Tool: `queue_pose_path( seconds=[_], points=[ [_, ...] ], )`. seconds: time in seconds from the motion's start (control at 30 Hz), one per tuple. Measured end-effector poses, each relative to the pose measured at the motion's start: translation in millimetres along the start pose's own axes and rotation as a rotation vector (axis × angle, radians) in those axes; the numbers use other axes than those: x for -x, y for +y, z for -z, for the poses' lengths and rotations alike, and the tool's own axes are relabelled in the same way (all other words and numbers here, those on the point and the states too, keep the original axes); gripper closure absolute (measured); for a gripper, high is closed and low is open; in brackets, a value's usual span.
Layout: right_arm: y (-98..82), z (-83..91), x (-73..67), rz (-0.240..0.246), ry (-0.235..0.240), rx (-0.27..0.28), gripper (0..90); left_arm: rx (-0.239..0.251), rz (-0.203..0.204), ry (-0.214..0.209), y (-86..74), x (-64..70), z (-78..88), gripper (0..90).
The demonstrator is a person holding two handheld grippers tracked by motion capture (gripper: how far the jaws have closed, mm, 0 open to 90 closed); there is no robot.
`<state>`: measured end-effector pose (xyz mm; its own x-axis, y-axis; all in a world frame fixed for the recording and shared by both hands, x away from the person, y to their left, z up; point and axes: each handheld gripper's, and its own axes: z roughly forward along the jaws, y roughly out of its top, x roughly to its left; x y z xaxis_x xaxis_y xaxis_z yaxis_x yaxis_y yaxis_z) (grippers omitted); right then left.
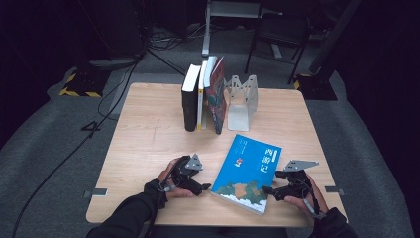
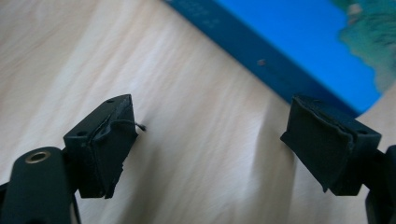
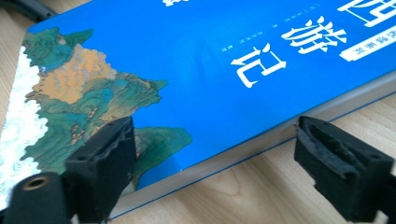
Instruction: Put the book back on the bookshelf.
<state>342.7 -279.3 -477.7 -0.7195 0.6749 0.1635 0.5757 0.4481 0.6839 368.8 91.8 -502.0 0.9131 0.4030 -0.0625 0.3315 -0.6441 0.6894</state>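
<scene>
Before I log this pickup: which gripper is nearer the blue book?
Right. The right gripper is at the blue book's page edge; the left gripper sits slightly off its spine side.

Blue book [image 3: 210, 70]: glossy paper cover, pale matt page edges. Table [image 1: 148, 144]: light wood-grain top, smooth, matt. Bookend [image 1: 242, 99]: pale metal, dull sheen. Right gripper [image 3: 215, 163] pads [image 3: 336, 163]: black, rough, matt rubbery.

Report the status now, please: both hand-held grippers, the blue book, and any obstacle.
Left hand-held gripper open, right hand-held gripper open, flanking blue book. Book flat on table, not gripped. Nothing in the way.
</scene>
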Motion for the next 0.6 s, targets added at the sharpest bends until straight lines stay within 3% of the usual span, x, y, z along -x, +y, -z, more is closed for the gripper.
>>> queue_pose_path(
  seconds=[0.07, 0.2, 0.37, 0.43, 0.5, 0.6],
  points=[
    [2.0, -1.3, 0.8, 0.015, -0.003, -0.009, 9.2, -0.007, -0.011, 0.027, 1.1, 2.8, -1.0, 20.3],
    [4.4, -3.4, -1.7, 0.044, -0.027, -0.004, 8.0, -0.024, -0.016, 0.021, 0.0, 5.6, 2.0, 20.2],
    [-0.5, 1.0, -1.3, 0.044, -0.004, 0.014, 13.9, -0.033, -0.020, 0.023, -7.3, 18.5, 9.9, 25.1],
    [-0.6, 0.2, -2.7, 0.045, -0.007, 0.017, 12.1, -0.027, -0.002, -0.032, -10.2, 23.5, 14.1, 21.5],
    [0.7, -0.5, -4.4, 0.048, -0.010, 0.007, 12.0, -0.017, -0.018, -0.052, -10.2, 32.6, 16.4, 20.1],
    [0.3, 0.6, -5.2, 0.061, -0.001, 0.005, 13.3, -0.035, -0.062, -0.029, -3.9, 43.5, 6.5, 19.2]
  ],
)
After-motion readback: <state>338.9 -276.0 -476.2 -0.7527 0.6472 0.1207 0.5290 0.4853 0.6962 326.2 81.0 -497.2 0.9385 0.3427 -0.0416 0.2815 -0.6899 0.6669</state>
